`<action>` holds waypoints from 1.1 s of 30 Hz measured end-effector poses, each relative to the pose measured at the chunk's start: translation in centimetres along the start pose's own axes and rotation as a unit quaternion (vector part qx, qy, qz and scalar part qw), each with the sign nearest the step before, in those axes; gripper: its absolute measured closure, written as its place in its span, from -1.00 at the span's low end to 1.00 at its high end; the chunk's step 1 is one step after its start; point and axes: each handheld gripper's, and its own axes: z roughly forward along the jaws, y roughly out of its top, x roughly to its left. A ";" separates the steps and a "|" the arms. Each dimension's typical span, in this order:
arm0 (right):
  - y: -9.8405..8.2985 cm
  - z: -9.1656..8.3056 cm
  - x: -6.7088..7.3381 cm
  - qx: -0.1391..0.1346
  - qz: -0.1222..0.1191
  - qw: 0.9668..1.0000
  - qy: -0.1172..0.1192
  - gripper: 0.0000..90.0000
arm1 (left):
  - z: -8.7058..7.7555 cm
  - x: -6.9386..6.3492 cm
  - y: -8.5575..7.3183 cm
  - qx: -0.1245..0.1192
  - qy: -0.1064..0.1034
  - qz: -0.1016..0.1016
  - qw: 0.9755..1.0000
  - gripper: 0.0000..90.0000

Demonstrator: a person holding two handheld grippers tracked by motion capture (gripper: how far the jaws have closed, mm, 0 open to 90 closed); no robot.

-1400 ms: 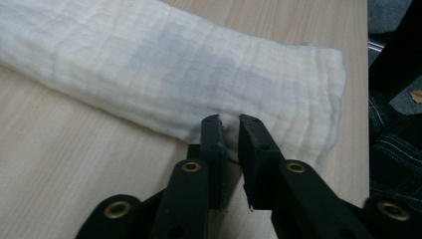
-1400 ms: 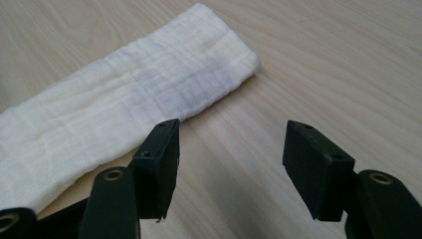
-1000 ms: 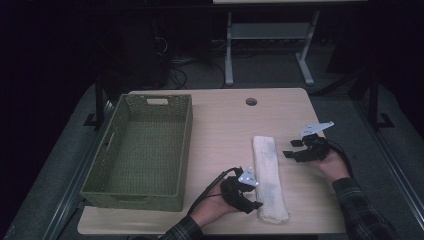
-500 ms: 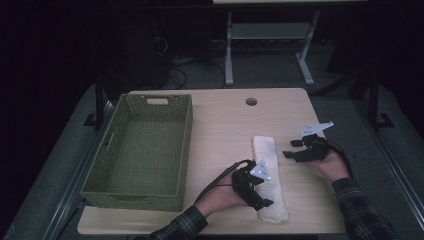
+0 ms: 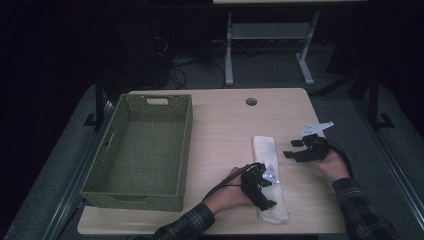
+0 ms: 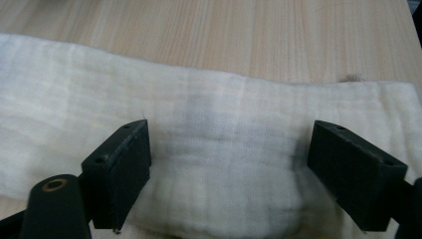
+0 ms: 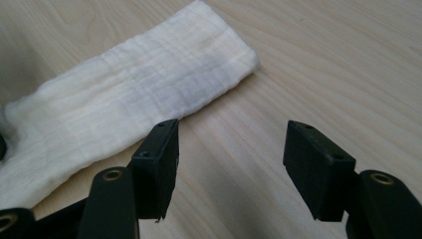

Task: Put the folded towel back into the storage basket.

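Pale wooden tabletop (image 5: 220, 130), dark room behind.
1 folded white cloth (image 5: 265, 150): long strip lying flat toward the right of the tabletop, its near end close to the front edge.
1 left gripper (image 5: 267, 192): over the cloth's near half, jaws just opened wide, cloth lying between them, pads not pressing it.
1 right gripper (image 5: 295, 150): just beside the cloth's far end, jaws spread, holding nothing, bare wood beneath.
1 green woven basket (image 5: 182, 150): along the left edge.
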 end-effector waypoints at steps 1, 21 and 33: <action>0.0 0.0 0.0 0.000 0.001 1.000 0.000 -0.15 | -0.1 0.0 -0.1 -0.001 0.001 0.000 1.000 -0.63; 0.9 0.1 0.5 -0.008 -0.049 0.996 0.068 -0.12 | -1.1 -0.1 -0.1 0.005 -0.019 -0.023 1.000 0.67; 4.2 1.8 0.9 -0.014 -0.086 0.991 0.100 -0.14 | -1.1 0.1 -0.1 0.006 -0.026 -0.038 0.999 0.70</action>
